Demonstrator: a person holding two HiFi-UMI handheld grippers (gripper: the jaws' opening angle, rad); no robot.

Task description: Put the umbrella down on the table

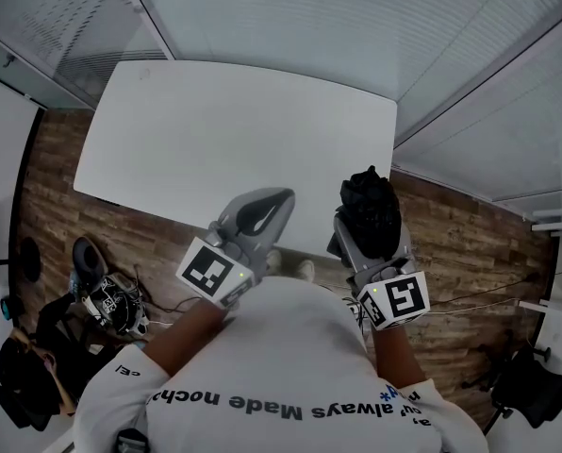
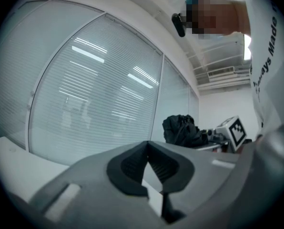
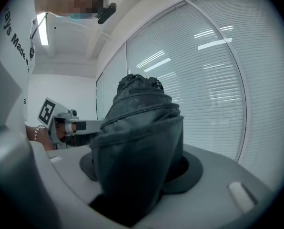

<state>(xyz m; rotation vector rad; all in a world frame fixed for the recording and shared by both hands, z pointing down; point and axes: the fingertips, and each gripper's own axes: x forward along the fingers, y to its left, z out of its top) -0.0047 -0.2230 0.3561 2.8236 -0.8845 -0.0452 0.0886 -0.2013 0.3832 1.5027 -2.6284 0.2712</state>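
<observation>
A black folded umbrella point(image 1: 371, 206) stands upright between the jaws of my right gripper point(image 1: 366, 239), which is shut on it. It is held in the air just off the near right edge of the white table point(image 1: 234, 130). In the right gripper view the umbrella point(image 3: 137, 147) fills the middle and hides the jaw pads. My left gripper point(image 1: 265, 206) hovers over the table's near edge, to the left of the umbrella, with its jaws shut and nothing between them. Its pads point(image 2: 132, 168) meet at the tip in the left gripper view, where the umbrella point(image 2: 182, 130) shows to the right.
Windows with blinds point(image 1: 356, 26) run behind the table. On the wooden floor point(image 1: 470, 243), bags and gear point(image 1: 102, 300) lie at the left. A dark chair base point(image 1: 531, 385) stands at the lower right.
</observation>
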